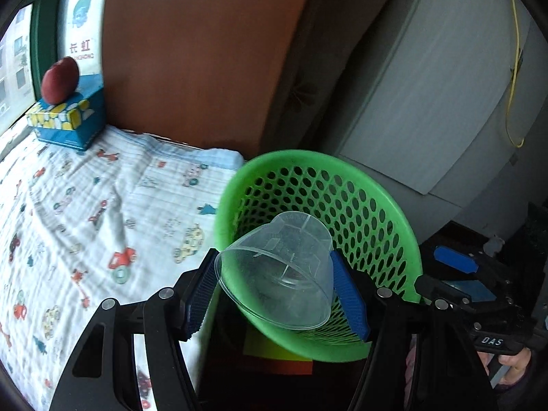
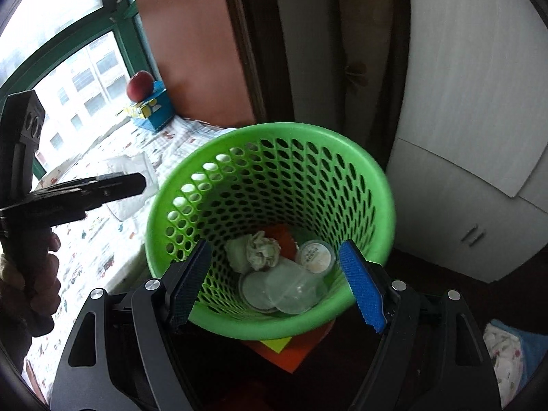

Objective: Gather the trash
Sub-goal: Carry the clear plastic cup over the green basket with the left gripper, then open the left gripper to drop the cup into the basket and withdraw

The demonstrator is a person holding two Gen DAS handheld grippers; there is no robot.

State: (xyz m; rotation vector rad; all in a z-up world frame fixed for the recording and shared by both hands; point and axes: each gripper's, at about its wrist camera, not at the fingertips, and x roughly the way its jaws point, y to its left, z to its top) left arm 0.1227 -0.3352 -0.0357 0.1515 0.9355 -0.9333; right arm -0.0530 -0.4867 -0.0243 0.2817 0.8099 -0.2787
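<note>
While clear ribbed cup (image 1: 279, 270) tilts | perforated round green basket (image 1: 359, 205) behind

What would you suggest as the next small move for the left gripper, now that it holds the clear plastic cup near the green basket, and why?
Probably carry the clear plastic cup a little further over the green basket's rim and then open. The left gripper clamps the cup between its pads, but the right wrist view shows that gripper beside the basket, not above its opening, where other trash already lies.

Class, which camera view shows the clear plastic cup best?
The left wrist view: the clear plastic cup fills the frame, gripped between the left gripper pads. The right wrist view shows it only as a pale blur.
</note>
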